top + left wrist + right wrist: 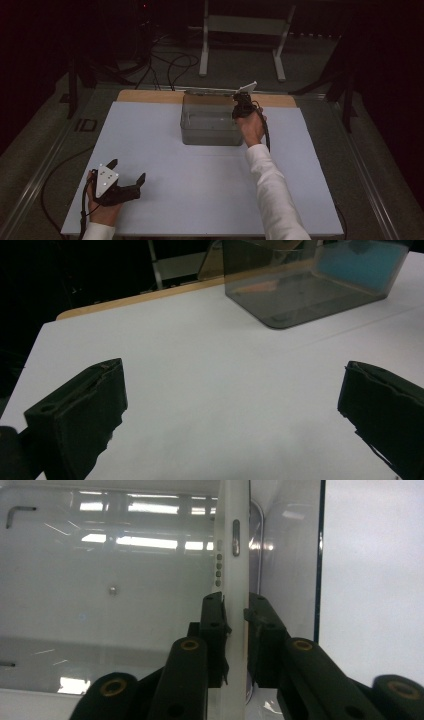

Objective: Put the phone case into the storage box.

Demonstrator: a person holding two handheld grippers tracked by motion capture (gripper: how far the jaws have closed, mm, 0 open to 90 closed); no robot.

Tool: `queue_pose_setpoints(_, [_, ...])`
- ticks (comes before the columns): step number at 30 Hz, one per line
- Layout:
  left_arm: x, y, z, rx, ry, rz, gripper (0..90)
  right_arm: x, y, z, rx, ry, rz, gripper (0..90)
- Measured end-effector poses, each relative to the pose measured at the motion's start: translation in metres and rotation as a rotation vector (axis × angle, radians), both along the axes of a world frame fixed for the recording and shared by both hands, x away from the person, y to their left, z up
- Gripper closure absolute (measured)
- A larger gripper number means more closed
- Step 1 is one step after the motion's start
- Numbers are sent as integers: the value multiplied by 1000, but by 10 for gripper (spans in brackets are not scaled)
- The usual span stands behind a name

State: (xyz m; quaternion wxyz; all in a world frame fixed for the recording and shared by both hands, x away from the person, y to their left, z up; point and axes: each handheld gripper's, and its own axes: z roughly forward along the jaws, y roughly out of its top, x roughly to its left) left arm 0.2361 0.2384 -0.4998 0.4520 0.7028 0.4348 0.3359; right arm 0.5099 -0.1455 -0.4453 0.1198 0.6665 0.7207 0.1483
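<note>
A clear grey plastic box (210, 131) stands on the white table top (200, 185) toward the back middle, and also appears in the left gripper view (300, 295). My right gripper (243, 101) is at its far right corner, pointing down. In the right gripper view, the right gripper (235, 602) has its jaws shut on a thin white edge strip (234, 555) of the box; I cannot tell whether it is lid or wall. My left gripper (127, 170) rests open near the front left, with only bare table in the left gripper's (232, 390) gap.
Inside the box lie a small hex key (20, 512) and a tiny screw (113, 590). A wooden strip (150, 96) borders the table's far edge. Behind it are cables (175, 65) and a metal stand (245, 30) on the dark floor.
</note>
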Motion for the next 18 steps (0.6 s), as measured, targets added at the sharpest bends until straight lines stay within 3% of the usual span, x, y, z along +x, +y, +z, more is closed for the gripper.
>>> queue_pose_setpoints(2, [0, 0, 0, 0, 0, 1, 2, 0, 0, 1, 0, -6, 5, 773])
queue_pose_setpoints(3, [0, 0, 0, 0, 0, 1, 2, -2, 1, 3, -14, -39, 30, 720])
queue_pose_setpoints(5, [0, 0, 0, -2, -1, 0, 2, -3, 1, 5, -29, -52, 43, 722])
queue_pose_setpoints(14, [0, 0, 0, 1, 0, 1, 2, -9, 3, 12, -24, -75, 90, 647])
queue_pose_setpoints(18, [0, 0, 0, 2, -1, 0, 2, -13, 0, 17, -2, -120, 114, 596])
